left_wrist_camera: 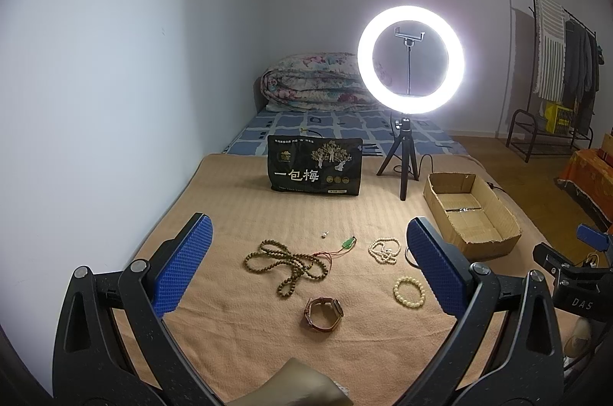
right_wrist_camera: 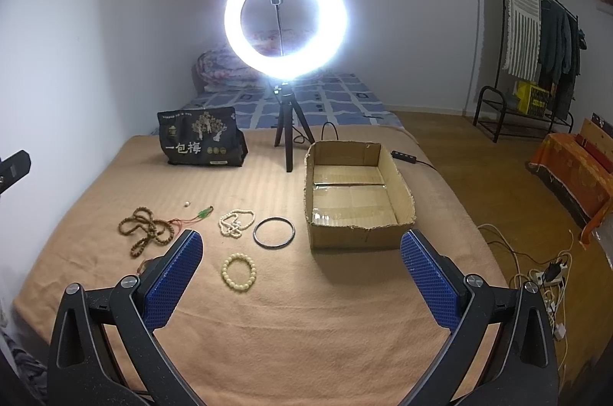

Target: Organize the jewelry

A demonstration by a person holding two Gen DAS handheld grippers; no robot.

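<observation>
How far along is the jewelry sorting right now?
Nothing looks done: the cardboard box is empty. Nothing is in hand; the left hand-held gripper and right hand-held gripper are both open. Left on the blanket: brown beads, green pendant, white necklace, bangle, cream bracelet and watch.

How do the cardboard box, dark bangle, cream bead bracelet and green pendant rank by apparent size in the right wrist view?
1. cardboard box
2. dark bangle
3. cream bead bracelet, though it lies nearer the camera, so the gap to the bangle is unsure
4. green pendant
</observation>
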